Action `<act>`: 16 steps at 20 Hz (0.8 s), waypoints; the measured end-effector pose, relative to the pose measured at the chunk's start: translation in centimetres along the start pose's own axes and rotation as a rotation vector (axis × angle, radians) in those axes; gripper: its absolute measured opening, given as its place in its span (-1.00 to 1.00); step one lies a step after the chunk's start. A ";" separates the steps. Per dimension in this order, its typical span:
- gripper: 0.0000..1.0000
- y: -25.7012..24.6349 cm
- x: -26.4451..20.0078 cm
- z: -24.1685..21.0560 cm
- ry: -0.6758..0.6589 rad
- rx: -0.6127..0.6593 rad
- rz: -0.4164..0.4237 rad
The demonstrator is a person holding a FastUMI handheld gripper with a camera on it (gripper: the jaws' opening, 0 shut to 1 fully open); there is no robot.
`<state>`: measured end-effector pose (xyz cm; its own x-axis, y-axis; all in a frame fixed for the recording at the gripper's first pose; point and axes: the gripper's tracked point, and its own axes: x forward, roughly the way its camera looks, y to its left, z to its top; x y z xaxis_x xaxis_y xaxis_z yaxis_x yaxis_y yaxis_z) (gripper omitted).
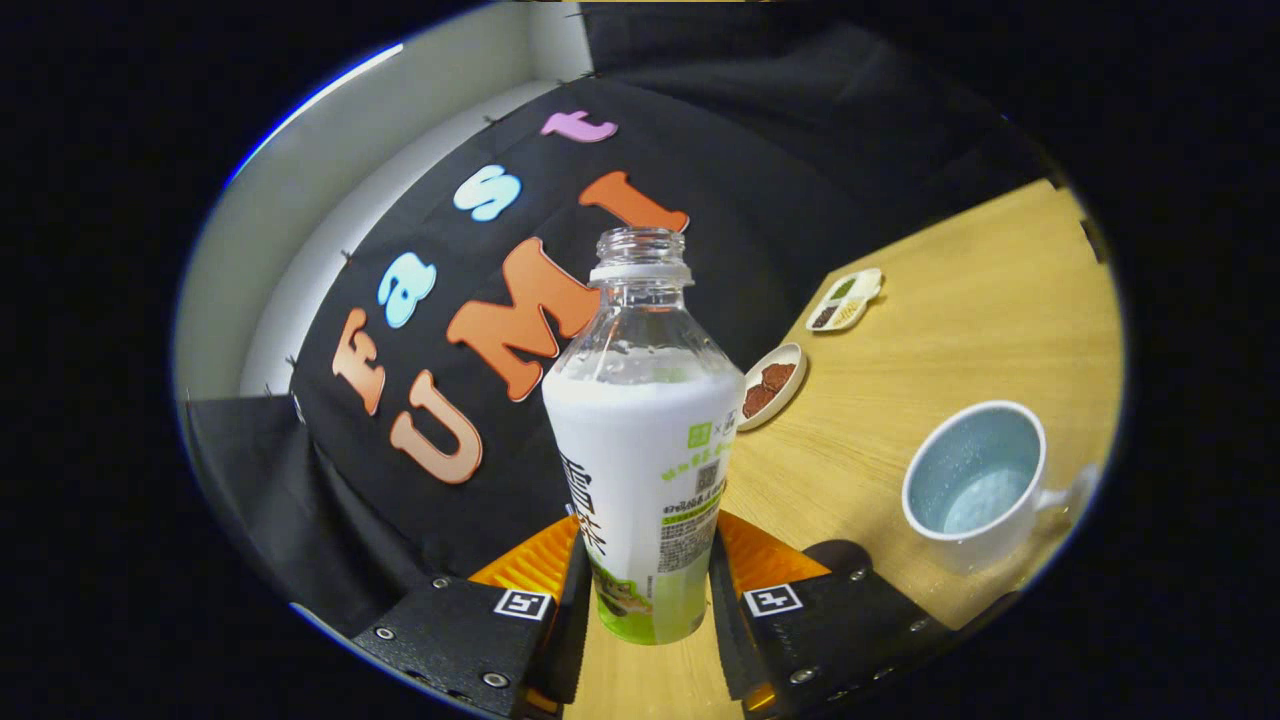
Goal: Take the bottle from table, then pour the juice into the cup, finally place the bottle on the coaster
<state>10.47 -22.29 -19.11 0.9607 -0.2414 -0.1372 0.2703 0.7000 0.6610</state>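
My gripper [645, 600] clamps an uncapped clear plastic bottle [640, 440] with a white label between both fingers. A pale blue ceramic cup [975, 485] sits ahead, right of them.

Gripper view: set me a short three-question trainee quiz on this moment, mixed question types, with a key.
1. True or false: the bottle has its cap off.
2. What stands between the gripper fingers?
A. the cup
B. the bottle
C. the round dish
3. Fill in: the cup stands on the wooden ____, apart from the bottle.

Key:
1. True; its neck is open.
2. B; both fingers press on its lower part.
3. table. The round dish and a divided tray lie beyond the bottle.
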 end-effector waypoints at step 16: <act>0.11 -2.1 3.4 -2.6 0.108 -0.731 -0.131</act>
<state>13.38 -22.79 -22.89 0.9082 -0.3129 -0.2779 0.3204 0.9471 -0.0193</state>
